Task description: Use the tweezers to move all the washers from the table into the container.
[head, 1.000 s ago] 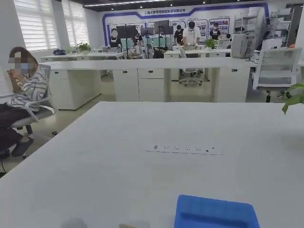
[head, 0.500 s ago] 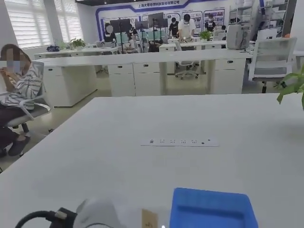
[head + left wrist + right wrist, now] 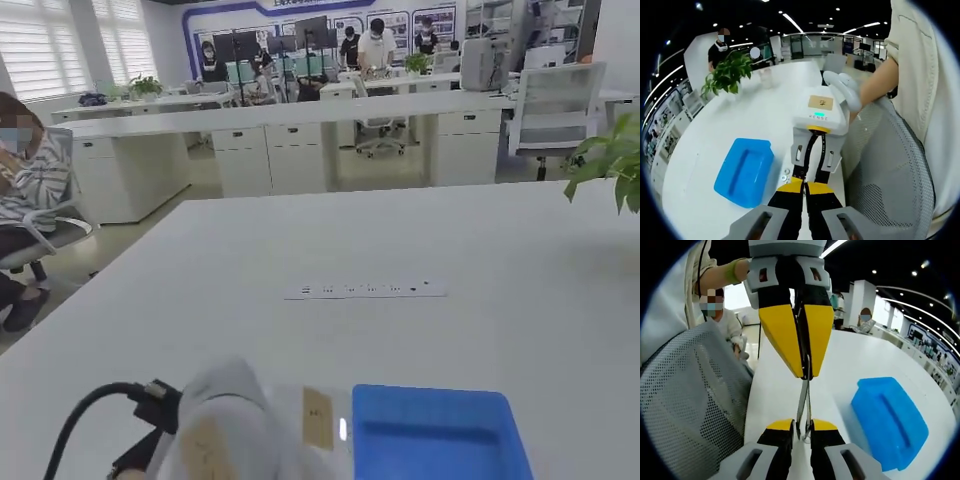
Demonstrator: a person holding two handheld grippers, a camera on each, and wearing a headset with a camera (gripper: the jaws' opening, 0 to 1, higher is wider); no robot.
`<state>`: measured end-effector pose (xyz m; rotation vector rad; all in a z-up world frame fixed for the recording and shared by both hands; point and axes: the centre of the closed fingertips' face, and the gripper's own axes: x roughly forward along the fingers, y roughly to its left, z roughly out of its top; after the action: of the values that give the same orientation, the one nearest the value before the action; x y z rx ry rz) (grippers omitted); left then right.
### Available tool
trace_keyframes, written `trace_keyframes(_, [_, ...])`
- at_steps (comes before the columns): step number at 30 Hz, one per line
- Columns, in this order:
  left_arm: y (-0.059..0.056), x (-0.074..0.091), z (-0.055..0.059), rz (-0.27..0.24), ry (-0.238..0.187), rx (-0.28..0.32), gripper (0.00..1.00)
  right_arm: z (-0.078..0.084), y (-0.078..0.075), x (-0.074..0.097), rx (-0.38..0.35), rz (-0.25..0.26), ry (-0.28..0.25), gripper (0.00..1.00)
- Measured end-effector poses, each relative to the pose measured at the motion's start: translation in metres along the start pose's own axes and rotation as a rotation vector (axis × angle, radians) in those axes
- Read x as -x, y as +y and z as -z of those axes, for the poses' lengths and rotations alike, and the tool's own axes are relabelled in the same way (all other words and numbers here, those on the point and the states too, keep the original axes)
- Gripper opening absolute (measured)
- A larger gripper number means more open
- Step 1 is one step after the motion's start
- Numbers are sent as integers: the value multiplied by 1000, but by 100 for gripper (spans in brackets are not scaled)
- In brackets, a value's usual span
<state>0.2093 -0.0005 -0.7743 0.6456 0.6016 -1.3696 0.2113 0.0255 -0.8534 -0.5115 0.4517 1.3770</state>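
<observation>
The two grippers point at each other, tip to tip, above the near edge of the white counter (image 3: 420, 230), and the tweezers (image 3: 803, 392) run between them.

In the right gripper view the left gripper (image 3: 805, 374) comes in from the top. Its two broad yellow jaws are pressed together on the upper part of the tweezers.

The right gripper (image 3: 802, 426) rises from the bottom of that view. Its jaws stand only a narrow gap apart, one on each side of the lower end of the tweezers, and they seem to lie against it.

In the left gripper view a hand in a white glove (image 3: 844, 90) holds the right gripper from behind. A bare forearm goes back from it to a pale sleeve. The grey mesh back of a chair (image 3: 885, 165) is just under this arm.

The blue container (image 3: 745, 170) sits on the counter beside the meeting point of the grippers, on the side away from the person. The washers (image 3: 785, 175) lie on the counter as small pale rings, just beside the container's near corner and close to the jaw tips. They are too small to count.

In the head view the white body of a gripper (image 3: 235, 425) with a black cable sits low in the picture, just left of the container. I cannot tell which gripper this is.
</observation>
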Motion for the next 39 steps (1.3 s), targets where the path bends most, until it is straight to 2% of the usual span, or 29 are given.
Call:
trace_keyframes(5, [-3,0,0,15,8,-31,0,-12,-2,4,-5,5,-46,7])
trace_keyframes(16, [-6,1,1,19,26,-70,0,-12,-1,3,52,11,-34,6])
trace_keyframes(18, [-8,0,-1,22,27,-100,0,-13,-1,3,56,12,-36,6])
trace_keyframes(21, [-7,-2,0,31,32,-94,0,-11,0,2,53,10,-29,6])
trace_keyframes(23, [-5,-2,-1,32,18,-65,0,-12,-1,2,50,11,-32,6])
trace_keyframes(31, [-4,-1,2,30,37,-92,0,-10,-4,3,52,26,-25,6])
trace_keyframes(33, [-2,-1,2,34,36,-84,0,-10,-4,3,49,23,-24,6])
trace_keyframes(35, [0,-2,2,37,33,-71,0,-9,-4,3,31,21,-28,6])
trace_keyframes(39, [2,-4,-1,51,35,-23,0,-8,-6,4,-53,4,-45,6])
